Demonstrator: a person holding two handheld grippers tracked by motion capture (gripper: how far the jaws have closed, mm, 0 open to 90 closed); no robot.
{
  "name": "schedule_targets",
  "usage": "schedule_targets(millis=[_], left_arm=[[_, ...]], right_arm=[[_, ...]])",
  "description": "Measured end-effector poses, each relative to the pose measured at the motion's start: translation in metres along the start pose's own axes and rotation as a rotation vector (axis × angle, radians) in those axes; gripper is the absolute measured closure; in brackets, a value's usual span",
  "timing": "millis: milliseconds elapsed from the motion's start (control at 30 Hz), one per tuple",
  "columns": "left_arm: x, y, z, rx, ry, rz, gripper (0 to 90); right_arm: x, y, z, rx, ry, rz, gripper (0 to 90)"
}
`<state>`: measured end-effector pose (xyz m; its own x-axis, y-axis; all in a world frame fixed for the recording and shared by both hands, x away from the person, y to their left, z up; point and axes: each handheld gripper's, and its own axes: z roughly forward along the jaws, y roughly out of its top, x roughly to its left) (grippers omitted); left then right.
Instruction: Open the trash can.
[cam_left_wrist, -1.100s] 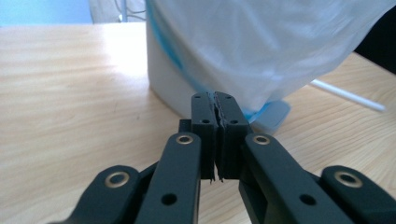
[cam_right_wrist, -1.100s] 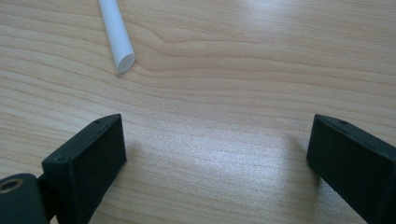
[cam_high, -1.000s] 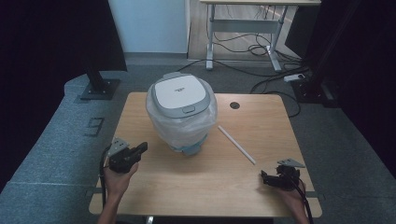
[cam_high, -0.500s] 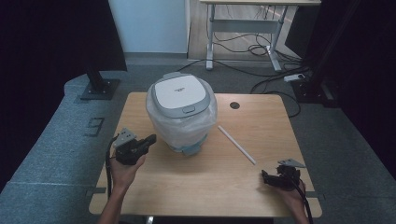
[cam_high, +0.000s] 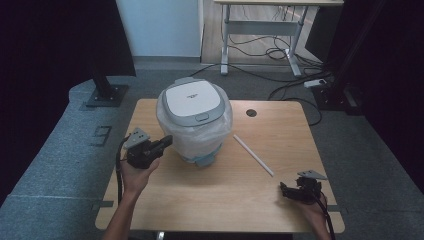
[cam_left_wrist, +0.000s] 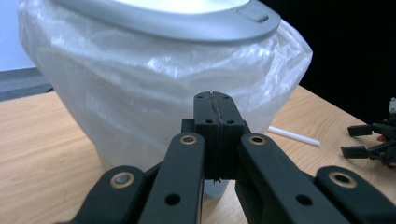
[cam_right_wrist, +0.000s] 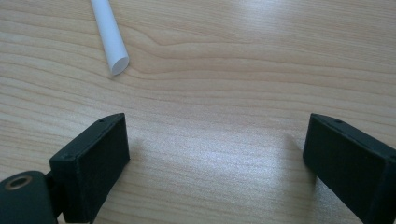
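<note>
The left gripper has its jaws pressed together, empty, tips just short of the bagged bin. The right gripper rests low on the bench, jaws spread wide; a white tube lies just ahead of its left jaw.

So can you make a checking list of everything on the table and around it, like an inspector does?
Surface: wooden table, with a round hole near the far edge.
Job's things: lidded bin lined with a clear plastic bag; white tube lying flat beside it.
Clutter: nothing seen.
Grippers: left hand-held gripper shut, close to the bag; right hand-held gripper open, low over bare wood near the tube's end.
Cables: a cable trails from each gripper; more lie on the floor behind.
Surroundings: grey floor, black curtains, another desk beyond.
</note>
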<state>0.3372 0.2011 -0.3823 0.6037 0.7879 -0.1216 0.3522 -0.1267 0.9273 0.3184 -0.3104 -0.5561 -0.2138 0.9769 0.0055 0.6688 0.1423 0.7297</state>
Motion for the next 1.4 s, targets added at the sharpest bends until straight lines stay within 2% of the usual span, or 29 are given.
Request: schedule_targets(millis=[567,1067,1400], left_arm=[[-0.005,0.031,0.009,-0.019,-0.051,0.001,90.0],[-0.017,0.049,0.026,-0.009,-0.084,0.031,90.0],[-0.019,0.057,0.036,-0.005,-0.103,0.026,90.0]], right_arm=[[0.0,0.0,0.0,0.0,0.0,0.0,6.7],[0.0,0.0,0.0,0.0,0.0,0.0,6.6],[0.0,0.0,0.0,0.002,-0.001,0.0,6.6]])
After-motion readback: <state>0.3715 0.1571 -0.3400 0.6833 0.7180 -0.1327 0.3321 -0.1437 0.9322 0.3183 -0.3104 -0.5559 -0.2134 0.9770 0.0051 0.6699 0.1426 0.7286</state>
